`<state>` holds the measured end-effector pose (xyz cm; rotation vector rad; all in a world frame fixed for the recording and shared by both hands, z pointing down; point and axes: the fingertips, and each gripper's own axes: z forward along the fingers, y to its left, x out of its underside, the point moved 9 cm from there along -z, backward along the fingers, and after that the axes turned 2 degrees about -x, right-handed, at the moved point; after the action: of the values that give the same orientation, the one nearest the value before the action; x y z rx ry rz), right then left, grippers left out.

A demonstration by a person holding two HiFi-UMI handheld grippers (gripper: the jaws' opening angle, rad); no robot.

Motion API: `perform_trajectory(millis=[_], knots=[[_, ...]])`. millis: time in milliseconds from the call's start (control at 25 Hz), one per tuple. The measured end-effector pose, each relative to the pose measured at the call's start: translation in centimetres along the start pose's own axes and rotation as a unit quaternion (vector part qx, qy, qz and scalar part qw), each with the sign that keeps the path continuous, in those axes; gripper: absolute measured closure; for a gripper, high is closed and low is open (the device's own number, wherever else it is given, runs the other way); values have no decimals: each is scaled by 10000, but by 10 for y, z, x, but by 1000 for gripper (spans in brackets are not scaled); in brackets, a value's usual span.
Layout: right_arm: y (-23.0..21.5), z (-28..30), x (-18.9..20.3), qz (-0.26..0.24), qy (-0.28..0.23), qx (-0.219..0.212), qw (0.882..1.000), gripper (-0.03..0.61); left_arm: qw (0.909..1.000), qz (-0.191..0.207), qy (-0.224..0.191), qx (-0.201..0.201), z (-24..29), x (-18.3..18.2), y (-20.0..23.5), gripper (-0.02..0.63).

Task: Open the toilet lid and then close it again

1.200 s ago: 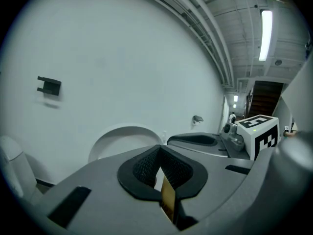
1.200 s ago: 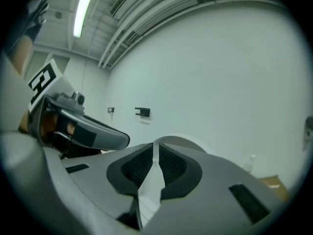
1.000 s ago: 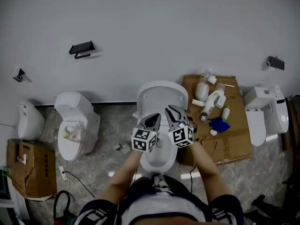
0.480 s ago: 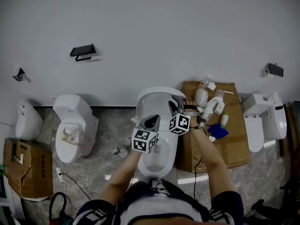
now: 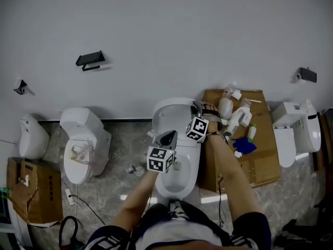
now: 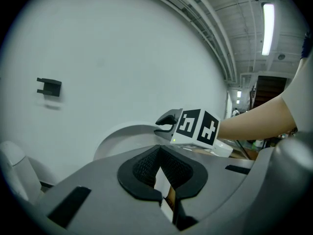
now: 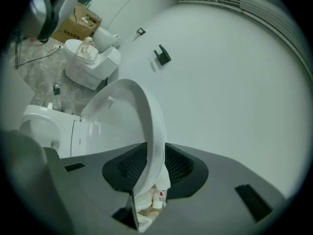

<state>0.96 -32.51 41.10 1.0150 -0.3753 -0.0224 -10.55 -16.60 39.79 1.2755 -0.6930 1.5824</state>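
Observation:
The white toilet (image 5: 174, 178) stands in the middle with its lid (image 5: 170, 111) raised against the wall. My right gripper (image 5: 197, 108) is at the lid's right edge. In the right gripper view the lid's rim (image 7: 139, 111) runs between the two pads and fills the gap, so the right gripper (image 7: 155, 166) is shut on it. My left gripper (image 5: 167, 136) hovers over the bowl, shut with nothing in it. From the left gripper view (image 6: 160, 154) I see the right gripper (image 6: 167, 121) on the lid (image 6: 122, 136).
A second toilet (image 5: 83, 139) stands to the left and a third (image 5: 297, 129) to the right. A cardboard sheet (image 5: 260, 160) with bottles and a blue rag lies just right of the toilet. A cardboard box (image 5: 31, 191) and cables are at lower left.
My right gripper went from above the bowl up and right to the lid's edge, rolled over, and its jaws opened around the rim. The left gripper stayed put.

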Motion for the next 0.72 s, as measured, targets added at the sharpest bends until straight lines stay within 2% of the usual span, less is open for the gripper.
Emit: perform_trajectory(millis=[200, 560, 720], knots=[[-3, 10, 5, 236, 129, 138, 9995, 517, 10000, -51, 36, 5, 4, 2, 2, 607], [-6, 4, 5, 1131, -36, 61, 9936, 525, 9998, -83, 168, -58, 5, 9, 8, 607], [-2, -3, 6, 1263, -117, 60, 9919, 525, 9997, -83, 206, -95, 5, 13, 8, 607]])
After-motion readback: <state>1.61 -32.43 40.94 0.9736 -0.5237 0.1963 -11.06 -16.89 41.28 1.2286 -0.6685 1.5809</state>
